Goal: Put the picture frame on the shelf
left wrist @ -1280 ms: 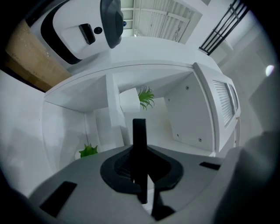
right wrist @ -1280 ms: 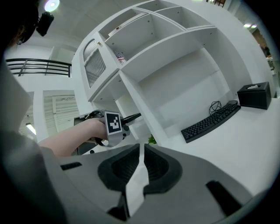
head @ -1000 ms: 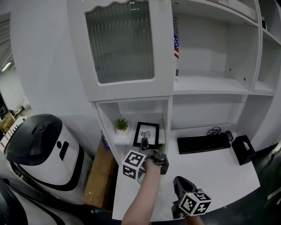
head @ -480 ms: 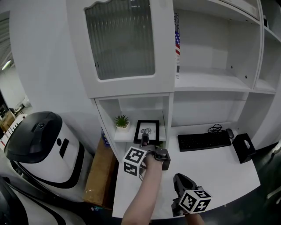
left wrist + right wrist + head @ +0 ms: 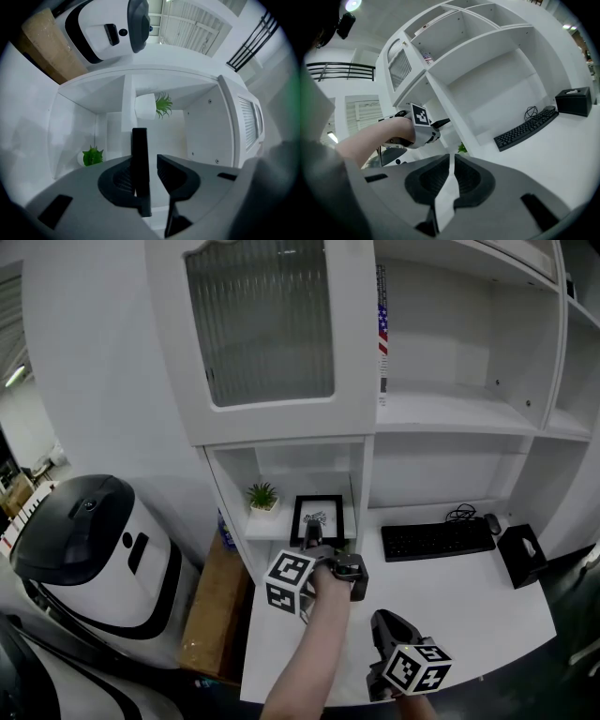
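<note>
Where the white desk (image 5: 469, 601) runs beneath it, a tall white shelving unit (image 5: 450, 418) is seen to fill most of the head view. Its upper left part is closed by a door of ribbed glass (image 5: 267, 324). To the left of the unit, a large white machine with a black top (image 5: 84, 549) is stood on the floor. A brown cardboard box (image 5: 211, 610) is seen between that machine and the desk.

On the desk, a black keyboard (image 5: 436, 540) is laid close to the back wall, and a black box (image 5: 521, 557) is set near its right end.

The picture frame (image 5: 318, 517) is stood upright on the small low shelf (image 5: 251, 532) in the unit's left column, with its black border and pale print turned towards the camera. The left gripper (image 5: 312, 538) is held at the frame's lower edge, and its jaws are opening. In the left gripper view the frame's black edge (image 5: 139, 159) is seen between them, laid against one jaw with a gap showing to the other, so the frame is not pinched. The right gripper (image 5: 384, 624) is held low over the front of the desk, well apart from the frame. Its jaws are drawn almost together and nothing is caught between them.

A small potted plant (image 5: 262, 495) is placed on the same shelf, just to the left of the frame. A mouse (image 5: 491, 523) is left just beyond the keyboard's right end.
</note>
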The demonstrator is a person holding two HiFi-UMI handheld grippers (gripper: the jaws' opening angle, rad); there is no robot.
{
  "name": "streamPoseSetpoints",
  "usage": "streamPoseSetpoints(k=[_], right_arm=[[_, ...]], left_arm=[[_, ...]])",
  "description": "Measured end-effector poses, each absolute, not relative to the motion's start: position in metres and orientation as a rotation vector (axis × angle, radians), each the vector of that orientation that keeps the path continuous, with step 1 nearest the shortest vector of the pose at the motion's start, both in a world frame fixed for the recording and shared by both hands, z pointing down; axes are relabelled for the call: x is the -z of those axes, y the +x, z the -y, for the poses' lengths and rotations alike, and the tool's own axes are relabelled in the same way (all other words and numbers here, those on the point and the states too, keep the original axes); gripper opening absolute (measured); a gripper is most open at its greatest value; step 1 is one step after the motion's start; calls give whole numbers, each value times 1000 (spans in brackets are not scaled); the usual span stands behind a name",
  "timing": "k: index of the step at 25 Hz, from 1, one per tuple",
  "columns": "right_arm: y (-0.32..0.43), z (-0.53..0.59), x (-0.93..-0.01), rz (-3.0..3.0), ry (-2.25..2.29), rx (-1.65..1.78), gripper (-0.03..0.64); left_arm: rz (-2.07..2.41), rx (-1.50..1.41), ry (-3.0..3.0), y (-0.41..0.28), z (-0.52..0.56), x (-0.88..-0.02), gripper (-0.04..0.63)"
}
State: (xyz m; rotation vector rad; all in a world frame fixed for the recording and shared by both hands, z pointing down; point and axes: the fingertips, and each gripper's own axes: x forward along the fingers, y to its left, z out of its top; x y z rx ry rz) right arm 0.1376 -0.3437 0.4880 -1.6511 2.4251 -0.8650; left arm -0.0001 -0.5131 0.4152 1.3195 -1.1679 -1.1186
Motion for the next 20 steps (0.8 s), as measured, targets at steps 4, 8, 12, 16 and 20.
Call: streamPoseSetpoints(k=[4, 8, 12, 16, 20], right_arm=[[139, 344, -488, -2421, -1653, 863, 18], [139, 345, -488, -2420, -1652, 865, 18], [138, 346, -489, -2422, -1651, 867, 18], [140, 346, -489, -2420, -1653, 868, 18], [141, 346, -490, -2416, -1653, 874, 18]], left_arm=[[1166, 1107, 1314, 2, 511, -414, 110], [1174, 1095, 1304, 2, 507, -418, 113], [1174, 1086, 1285, 2, 505, -422, 123], [1165, 1079, 1279, 4, 506, -427, 147], [1160, 1078, 1307, 4, 508, -428, 178]])
